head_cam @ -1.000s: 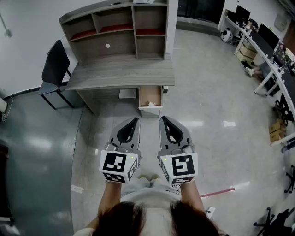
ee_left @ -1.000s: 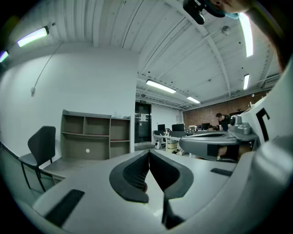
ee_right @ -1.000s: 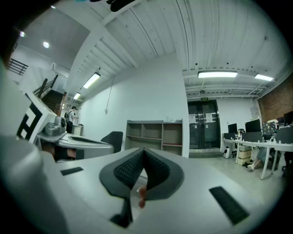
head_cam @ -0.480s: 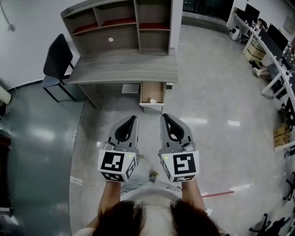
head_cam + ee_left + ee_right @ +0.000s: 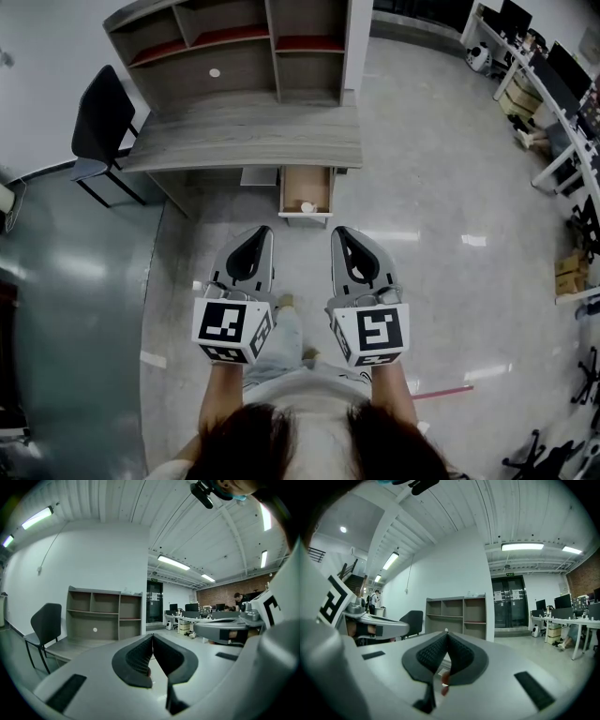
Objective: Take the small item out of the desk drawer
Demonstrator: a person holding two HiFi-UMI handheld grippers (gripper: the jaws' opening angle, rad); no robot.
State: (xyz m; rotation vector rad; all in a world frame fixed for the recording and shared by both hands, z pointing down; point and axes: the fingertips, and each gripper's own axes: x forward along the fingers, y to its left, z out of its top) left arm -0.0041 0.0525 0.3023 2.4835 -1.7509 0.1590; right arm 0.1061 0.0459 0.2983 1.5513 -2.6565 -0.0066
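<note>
Grey left tongs point(image 5: 261, 231), right tongs point(image 5: 340, 232), apparently closed

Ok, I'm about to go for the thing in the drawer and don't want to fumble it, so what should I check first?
1. Drawer open: ok.
2. Item in view, near the drawer's front: ok.
3. Right gripper open to grasp: not ok, jaws together, empty.
4. Left gripper free: ok, jaws together, empty.
5. Grippers close to the drawer: not ok, both well short of it, over the floor.
6. What the item is: cannot tell, too small.
</note>
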